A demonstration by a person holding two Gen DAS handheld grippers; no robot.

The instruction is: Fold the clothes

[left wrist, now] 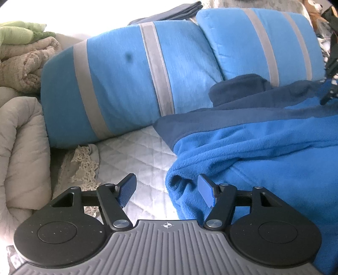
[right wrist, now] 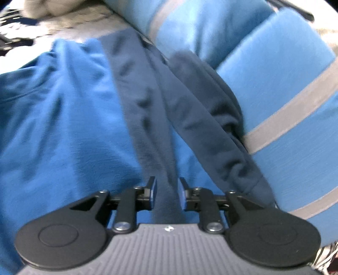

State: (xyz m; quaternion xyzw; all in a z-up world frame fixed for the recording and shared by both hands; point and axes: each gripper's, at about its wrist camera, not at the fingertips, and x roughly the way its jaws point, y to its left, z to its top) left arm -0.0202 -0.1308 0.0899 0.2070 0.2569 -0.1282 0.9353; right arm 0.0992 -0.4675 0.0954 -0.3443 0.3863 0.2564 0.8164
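A bright blue fleece garment [left wrist: 264, 152] with navy trim and a navy collar [left wrist: 238, 88] lies spread on the white quilted bed cover [left wrist: 135, 152]. My left gripper [left wrist: 166, 189] hovers open at the garment's near left edge; the fleece hem bulges beside its right pad [left wrist: 206, 191], untouched. In the right wrist view the same garment [right wrist: 63, 118] fills the picture, blurred. My right gripper [right wrist: 168, 195] stands partly open just above the navy front band [right wrist: 147, 118], which runs between its pads without being pinched.
Two blue pillows with grey stripes [left wrist: 118, 80] [left wrist: 259, 42] lean behind the garment. Beige quilts [left wrist: 21, 135] and folded blankets [left wrist: 23, 61] pile up at the left. A lace cloth [left wrist: 84, 167] lies by the pillow. A folded navy item [left wrist: 179, 11] rests behind the pillows.
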